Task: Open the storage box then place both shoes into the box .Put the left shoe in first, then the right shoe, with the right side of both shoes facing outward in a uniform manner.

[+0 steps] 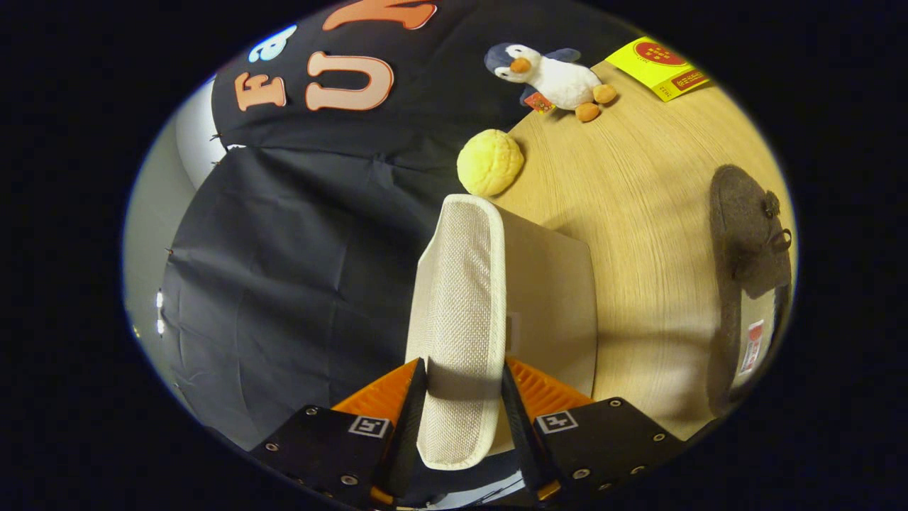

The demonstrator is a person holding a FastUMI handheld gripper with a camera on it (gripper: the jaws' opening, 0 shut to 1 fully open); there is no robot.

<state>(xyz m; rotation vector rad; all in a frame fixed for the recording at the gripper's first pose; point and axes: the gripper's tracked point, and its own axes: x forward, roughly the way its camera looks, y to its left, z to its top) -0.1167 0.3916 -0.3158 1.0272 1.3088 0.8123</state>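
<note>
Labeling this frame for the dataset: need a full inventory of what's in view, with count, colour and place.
Storage box lid: 1, cream woven fabric, held between the fingers and reaching ahead of them.
Storage box: 1, beige, on the table right behind the lid.
Shoe: 1, dark grey felt slipper with a small bow, lying on the table beyond the box.
Round bun-shaped toy: 1, yellow, on the table edge past the lid's far end.
Plush penguin: 1, white and grey with orange beak and feet, beyond the yellow toy.
Flat packet: 1, yellow with red, next to the penguin.
Table: 1, light wood.
Gripper: 1, both fingers pressed on the lid.
</note>
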